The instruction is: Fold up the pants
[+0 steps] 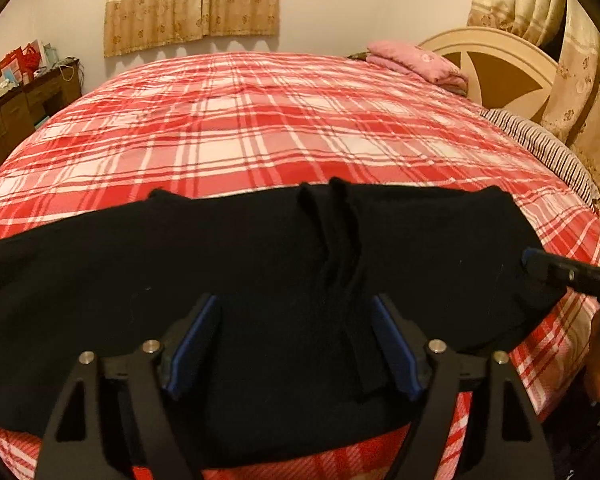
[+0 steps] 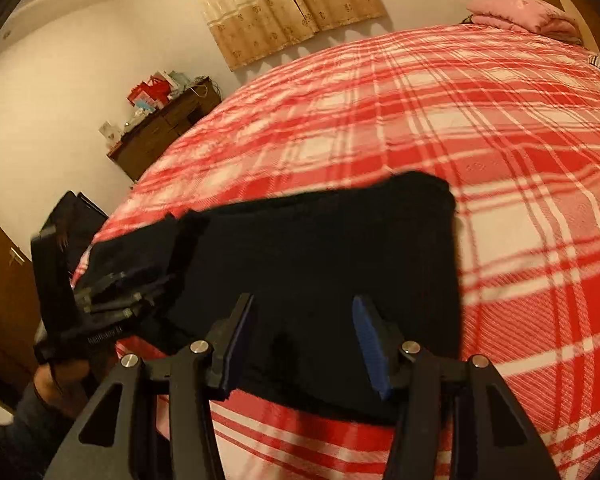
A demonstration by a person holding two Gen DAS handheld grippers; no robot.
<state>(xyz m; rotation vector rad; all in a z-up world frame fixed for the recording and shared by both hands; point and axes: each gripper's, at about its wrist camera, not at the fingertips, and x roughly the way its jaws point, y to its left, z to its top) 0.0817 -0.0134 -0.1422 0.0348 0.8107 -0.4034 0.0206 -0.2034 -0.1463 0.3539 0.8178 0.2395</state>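
Left hand-held gripper [image 1: 296, 344] open over black pants [image 1: 260, 248], plaid bedspread [image 1: 260, 120].

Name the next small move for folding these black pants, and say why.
Probably lower the left gripper and close it on the near edge of the black pants. Its jaws stand open over the cloth, gripping nothing, and the pants lie flat across the plaid bedspread, ready for another fold.

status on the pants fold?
Left gripper open over black pants. Right gripper open, nothing held. Pants flat on plaid bedspread. Nothing in the way.
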